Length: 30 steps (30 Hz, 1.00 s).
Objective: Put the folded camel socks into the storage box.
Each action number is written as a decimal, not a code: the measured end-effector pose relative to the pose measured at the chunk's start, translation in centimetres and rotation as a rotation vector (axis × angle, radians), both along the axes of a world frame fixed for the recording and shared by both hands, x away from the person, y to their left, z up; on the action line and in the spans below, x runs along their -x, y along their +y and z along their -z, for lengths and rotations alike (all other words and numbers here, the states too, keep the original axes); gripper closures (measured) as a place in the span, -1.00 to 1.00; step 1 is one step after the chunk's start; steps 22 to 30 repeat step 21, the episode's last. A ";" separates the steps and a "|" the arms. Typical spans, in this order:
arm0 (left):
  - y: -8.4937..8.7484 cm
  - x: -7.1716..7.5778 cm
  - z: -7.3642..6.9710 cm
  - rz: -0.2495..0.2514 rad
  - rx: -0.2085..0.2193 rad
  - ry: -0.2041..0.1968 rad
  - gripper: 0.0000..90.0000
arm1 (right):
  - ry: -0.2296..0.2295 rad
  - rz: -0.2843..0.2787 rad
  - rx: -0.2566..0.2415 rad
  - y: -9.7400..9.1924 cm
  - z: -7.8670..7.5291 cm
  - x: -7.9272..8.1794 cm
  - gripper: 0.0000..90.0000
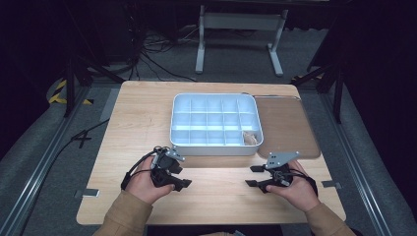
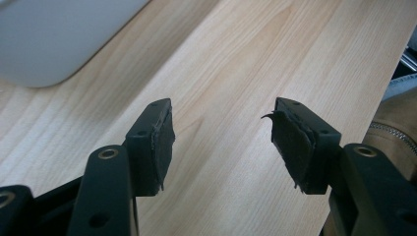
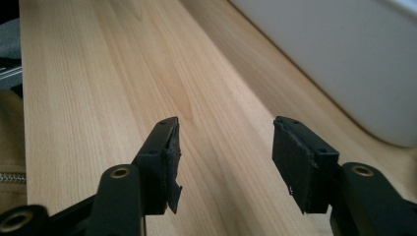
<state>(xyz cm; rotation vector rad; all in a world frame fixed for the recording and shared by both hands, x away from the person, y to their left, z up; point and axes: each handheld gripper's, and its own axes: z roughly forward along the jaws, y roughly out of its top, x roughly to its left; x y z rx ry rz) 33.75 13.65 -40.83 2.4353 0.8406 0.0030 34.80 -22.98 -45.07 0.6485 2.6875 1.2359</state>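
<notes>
A white tray (image 1: 215, 123) divided into several compartments sits in the middle of the wooden table (image 1: 133, 128). A small beige object (image 1: 251, 138) lies in its near right compartment. My left gripper (image 1: 183, 176) rests low over the table in front of the tray's left corner, jaws open and empty. My right gripper (image 1: 250, 176) sits in front of the tray's right corner, also open with nothing between the jaws. In the left gripper view the open gripper (image 2: 222, 113) points over bare wood, with the tray (image 2: 49, 39) at upper left. In the right gripper view the gripper (image 3: 225, 129) is open beside the tray's wall (image 3: 344, 59).
A brown mat (image 1: 287, 125) lies flat on the table to the right of the tray. A white metal frame (image 1: 240, 29) and cables lie on the floor beyond the far edge. Bare wood stretches between the two grippers.
</notes>
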 end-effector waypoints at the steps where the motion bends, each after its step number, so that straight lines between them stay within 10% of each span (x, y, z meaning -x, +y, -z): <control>1: -0.1 0.0 0.1 -0.003 -0.003 0.005 -0.08 | 0.005 -0.007 0.005 0.1 0.4 0.1 -0.01; 30: 0.2 -0.1 1.9 -0.002 -0.012 0.019 -0.10 | -0.048 -0.066 0.034 2.5 3.0 2.4 -0.19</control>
